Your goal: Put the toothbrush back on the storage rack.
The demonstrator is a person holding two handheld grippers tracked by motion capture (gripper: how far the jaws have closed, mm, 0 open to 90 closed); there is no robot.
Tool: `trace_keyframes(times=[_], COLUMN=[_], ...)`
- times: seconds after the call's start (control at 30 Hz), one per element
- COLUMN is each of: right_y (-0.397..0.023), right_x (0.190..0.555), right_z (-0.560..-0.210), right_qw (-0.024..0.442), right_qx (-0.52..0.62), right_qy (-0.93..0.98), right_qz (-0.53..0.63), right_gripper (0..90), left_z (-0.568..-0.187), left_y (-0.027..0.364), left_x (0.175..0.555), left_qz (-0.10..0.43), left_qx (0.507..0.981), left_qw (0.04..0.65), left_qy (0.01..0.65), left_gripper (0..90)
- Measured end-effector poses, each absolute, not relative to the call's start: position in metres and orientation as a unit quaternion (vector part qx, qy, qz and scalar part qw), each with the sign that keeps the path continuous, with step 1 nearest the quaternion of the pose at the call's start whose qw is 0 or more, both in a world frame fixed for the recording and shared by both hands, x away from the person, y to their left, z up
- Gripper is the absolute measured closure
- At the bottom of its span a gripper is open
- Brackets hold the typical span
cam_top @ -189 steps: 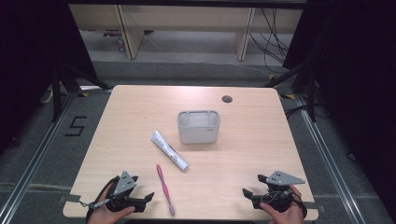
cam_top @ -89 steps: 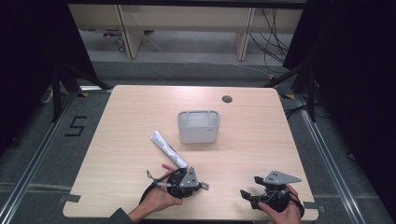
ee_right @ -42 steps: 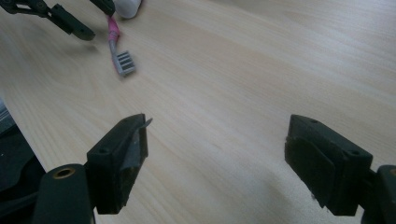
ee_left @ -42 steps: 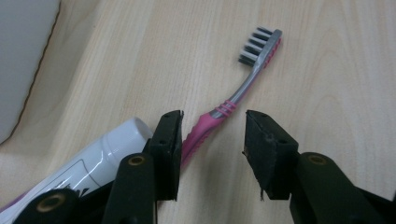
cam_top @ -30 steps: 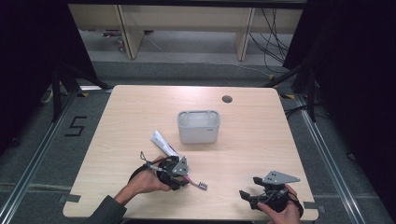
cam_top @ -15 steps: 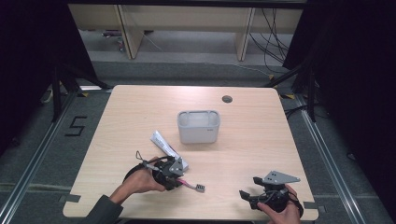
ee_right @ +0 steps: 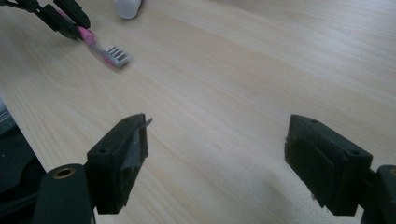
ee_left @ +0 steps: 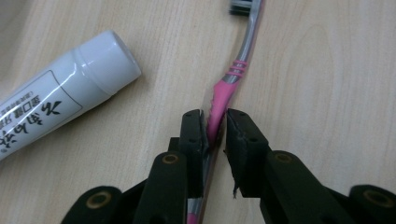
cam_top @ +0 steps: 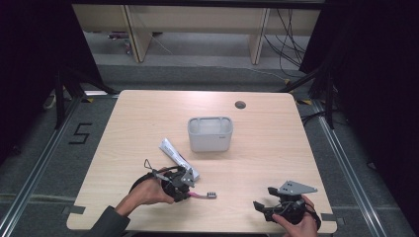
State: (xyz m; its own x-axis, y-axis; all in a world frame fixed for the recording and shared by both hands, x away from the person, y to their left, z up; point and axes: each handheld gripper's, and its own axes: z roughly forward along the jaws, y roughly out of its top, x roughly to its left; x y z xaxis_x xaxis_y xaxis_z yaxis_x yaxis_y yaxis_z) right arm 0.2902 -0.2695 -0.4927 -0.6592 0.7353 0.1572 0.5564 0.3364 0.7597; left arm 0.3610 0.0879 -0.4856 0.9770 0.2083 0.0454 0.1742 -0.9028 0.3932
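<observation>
The left claw (ee_left: 215, 128) has just been closing on the pink toothbrush (ee_left: 222, 100), which lies flat on the worktop (cam_top: 276, 148) beside the toothpaste tube (ee_left: 56, 93); its jaws now hug the handle, though a sliver of gap shows on one side. The step in hand looks like the pick-up, so next comes a firm squeeze and a straight lift, probably toward the grey container (cam_top: 210, 133). The right claw (ee_right: 215, 163) rests wide open and empty near the front edge.

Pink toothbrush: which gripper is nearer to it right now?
Left. The left gripper has its jaws around the pink toothbrush handle; the right gripper sits apart near the table's front right, jaws wide open.
</observation>
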Motion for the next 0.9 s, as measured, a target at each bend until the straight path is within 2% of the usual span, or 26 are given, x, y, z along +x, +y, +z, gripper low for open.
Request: trace_keyframes(times=[0.37, 0.9], right_y=[-0.27, -0.27], right_x=[0.29, 0.29], right_z=[-0.492, -0.492], right_qw=[0.111, 0.11], right_qx=[0.402, 0.401], right_qy=[0.81, 0.81], right_qz=[0.413, 0.413], right_gripper=[22.5, 22.5], left_z=[-0.482, -0.479], left_y=[0.079, 0.065], left_x=[0.361, 0.361], left_qz=[0.034, 0.032], left_qx=[0.984, 0.992], left_qw=[0.149, 0.094], left_qy=[0.09, 0.082], left_gripper=[80.4, 81.4])
